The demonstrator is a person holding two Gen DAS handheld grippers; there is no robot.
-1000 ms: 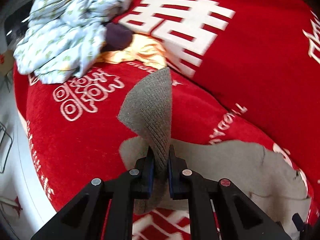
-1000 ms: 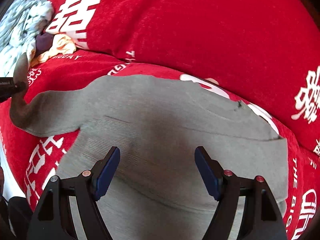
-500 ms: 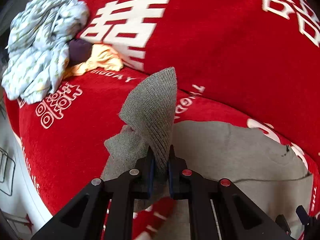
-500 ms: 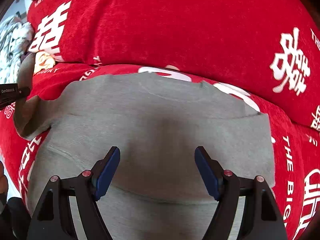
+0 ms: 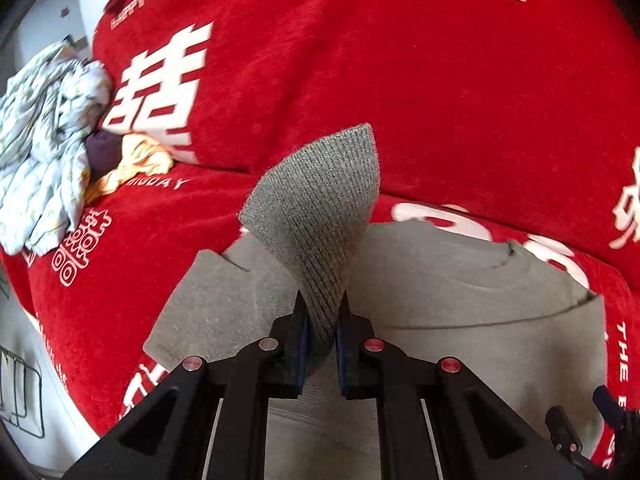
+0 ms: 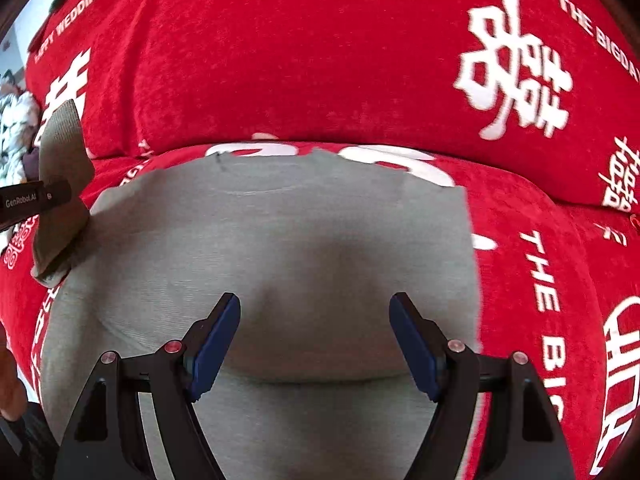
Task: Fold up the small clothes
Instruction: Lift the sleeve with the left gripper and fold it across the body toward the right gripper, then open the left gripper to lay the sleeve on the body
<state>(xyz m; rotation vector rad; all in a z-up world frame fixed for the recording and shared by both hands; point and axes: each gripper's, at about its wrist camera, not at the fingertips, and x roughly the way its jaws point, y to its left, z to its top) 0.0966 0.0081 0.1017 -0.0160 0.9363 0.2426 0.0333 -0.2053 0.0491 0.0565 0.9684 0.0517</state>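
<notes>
The left gripper (image 5: 321, 332) is pinching the soft, limp grey knitted sweater's (image 6: 280, 248) ribbed cuff (image 5: 316, 216), a good hold; the right gripper (image 6: 315, 346) is hovering spread above its body.

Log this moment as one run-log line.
step: folding sleeve inward | left gripper: shut on grey sweater cuff | right gripper: open over sweater body | surface: red cover
</notes>
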